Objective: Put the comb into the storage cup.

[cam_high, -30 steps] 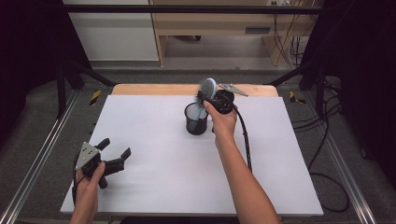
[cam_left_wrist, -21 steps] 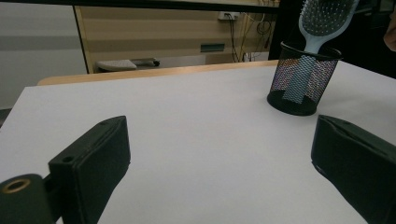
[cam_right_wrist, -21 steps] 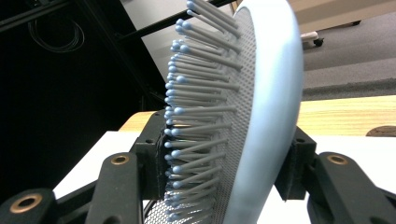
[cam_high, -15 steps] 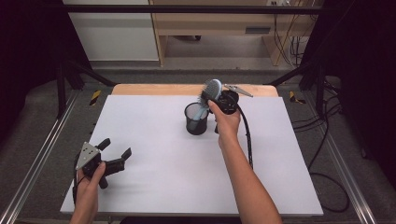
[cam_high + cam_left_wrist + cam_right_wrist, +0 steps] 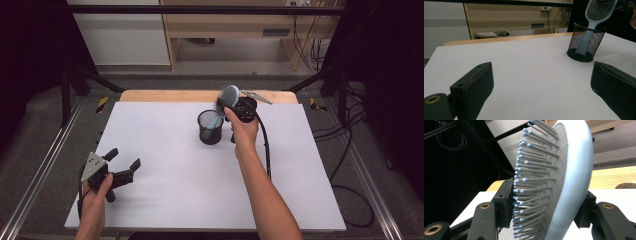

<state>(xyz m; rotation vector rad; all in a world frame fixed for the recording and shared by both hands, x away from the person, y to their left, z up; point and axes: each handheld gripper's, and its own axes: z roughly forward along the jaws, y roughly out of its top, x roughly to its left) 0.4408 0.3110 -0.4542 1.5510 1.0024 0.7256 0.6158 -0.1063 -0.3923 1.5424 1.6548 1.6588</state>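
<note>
A light blue hairbrush [image 5: 229, 96] stands handle-down in a black mesh cup [image 5: 210, 129] at the middle back of the white table [image 5: 175, 200]. It leans right. My right gripper [image 5: 231, 102] has its jaws around the brush head [image 5: 574, 170]. The jaws have just been opening; the left pad [image 5: 505, 202] sits at the bristle tips and the grip looks loose. My left gripper [image 5: 124, 157] rests open and empty at the front left. From there the cup [image 5: 586, 43] and the brush [image 5: 599, 10] show far off.
A wooden strip [image 5: 165, 95] runs along the table's far edge. The right gripper's cable [image 5: 265, 145] trails down beside the forearm. Metal rails [image 5: 40, 165] flank the table, and cables lie on the floor at the right.
The brush head and my right gripper have shifted a little to the right above the cup. The left gripper has stayed put.
</note>
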